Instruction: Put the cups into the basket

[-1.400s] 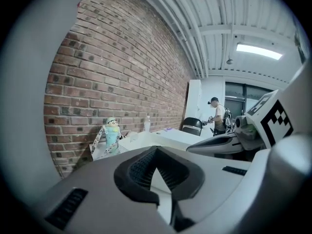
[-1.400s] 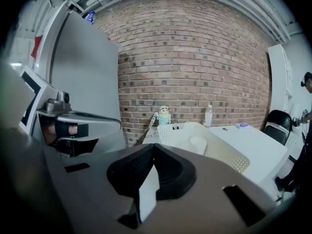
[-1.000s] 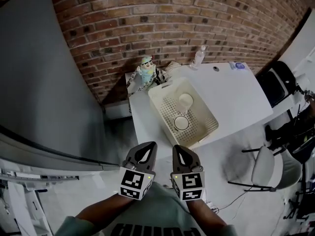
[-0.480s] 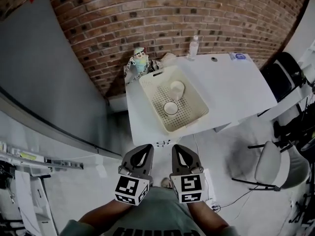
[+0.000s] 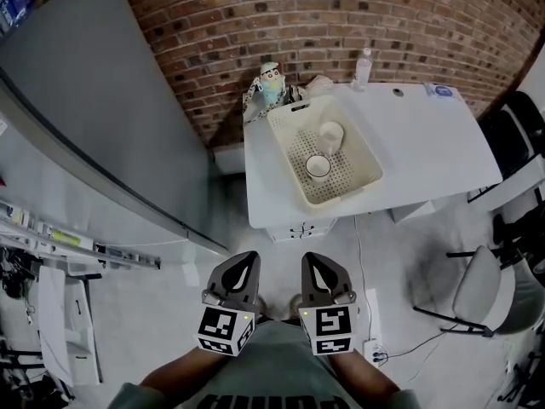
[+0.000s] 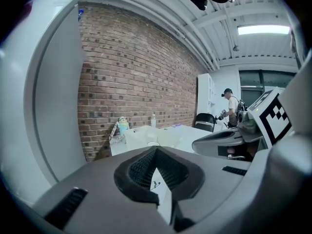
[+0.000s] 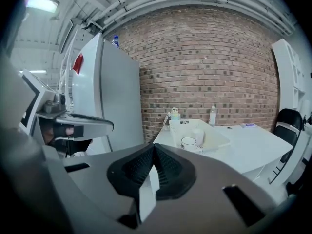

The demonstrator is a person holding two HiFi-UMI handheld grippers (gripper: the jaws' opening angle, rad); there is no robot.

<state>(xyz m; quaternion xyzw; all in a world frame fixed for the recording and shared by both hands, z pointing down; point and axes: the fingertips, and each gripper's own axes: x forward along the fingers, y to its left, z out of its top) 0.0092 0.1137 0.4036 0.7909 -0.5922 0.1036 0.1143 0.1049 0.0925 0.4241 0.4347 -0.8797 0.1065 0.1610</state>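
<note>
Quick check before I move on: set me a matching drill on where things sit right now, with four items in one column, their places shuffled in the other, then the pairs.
Things:
1. dark-rimmed cup
2. water bottle
3. toy figure
4. chair

Places:
a. on the floor, right of the table
b. inside the basket
c. on the table's far edge, right of the basket
d. at the table's far left corner, against the brick wall

Pairs: 1-b, 2-c, 3-d, 4-a
</note>
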